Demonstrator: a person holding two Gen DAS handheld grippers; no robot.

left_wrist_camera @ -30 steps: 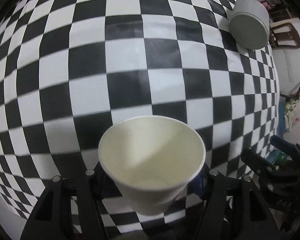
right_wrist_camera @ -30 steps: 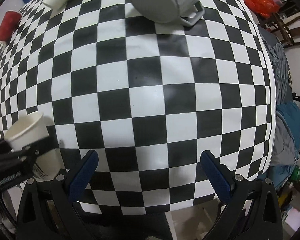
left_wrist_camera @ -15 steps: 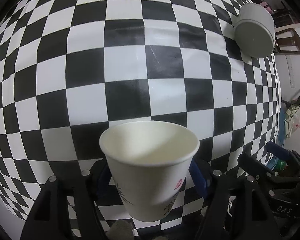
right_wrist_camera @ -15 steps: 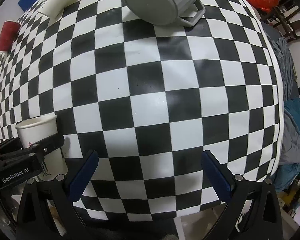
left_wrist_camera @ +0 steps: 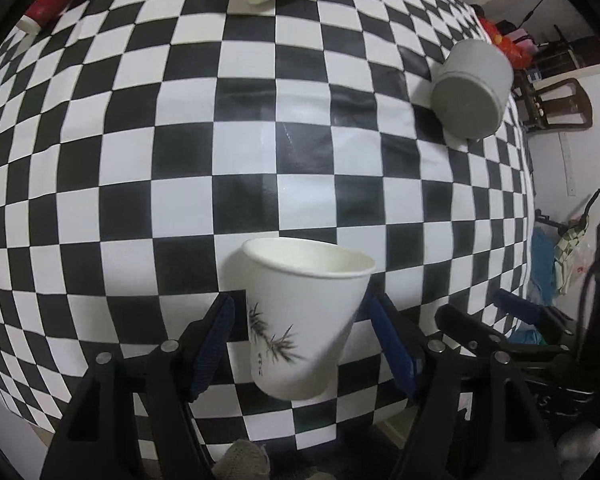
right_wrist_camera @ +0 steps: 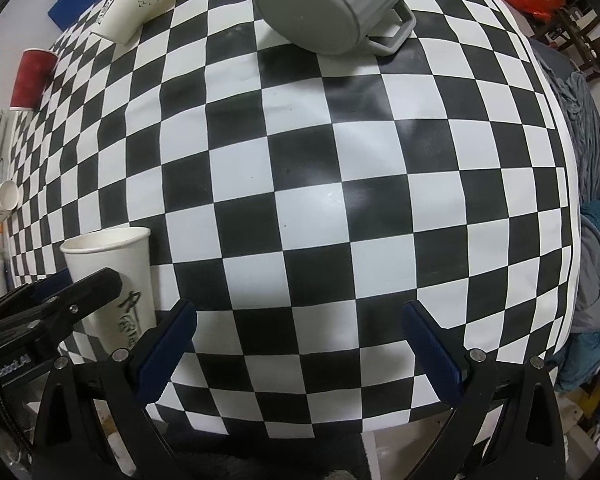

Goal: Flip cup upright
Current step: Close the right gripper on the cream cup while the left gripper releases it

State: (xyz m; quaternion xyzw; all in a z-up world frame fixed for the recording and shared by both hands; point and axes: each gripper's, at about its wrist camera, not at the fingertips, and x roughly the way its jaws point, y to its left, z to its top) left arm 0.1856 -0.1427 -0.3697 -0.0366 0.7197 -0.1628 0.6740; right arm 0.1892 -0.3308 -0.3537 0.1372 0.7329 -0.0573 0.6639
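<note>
The cup (left_wrist_camera: pixel 306 320) is standing mouth-up, slightly tilted, at the lower centre of the left wrist view, sitting between the fingers of the left tongs (left_wrist_camera: pixel 300 340). The blue pads (left_wrist_camera: pixel 214 344) are standing spread, with a narrow gap showing on each side of the cup wall, so the left tongs are reading as open and gripping nothing; whether the right pad is brushing the cup near its rim cannot be told. The cup's base is appearing to rest on the checkered counter (left_wrist_camera: pixel 180 160) near its front edge. In the right wrist view the same cup (right_wrist_camera: pixel 112 276) is showing at the lower left, upright, with the dark left tongs (right_wrist_camera: pixel 56 308) lying across its lower wall. The right tongs (right_wrist_camera: pixel 300 344) are sitting at the bottom centre of that view, fingers wide apart, holding nothing, over bare checkered counter (right_wrist_camera: pixel 340 200). A grey mug (right_wrist_camera: pixel 332 4) is lying on its side at the upper centre, base facing the camera, handle to the right; it is appearing at the upper right of the left view (left_wrist_camera: pixel 472 88). A second paper cup (right_wrist_camera: pixel 134 0) is lying on its side at the upper left, and a red cup (right_wrist_camera: pixel 32 78) is sitting at the far left edge.
</note>
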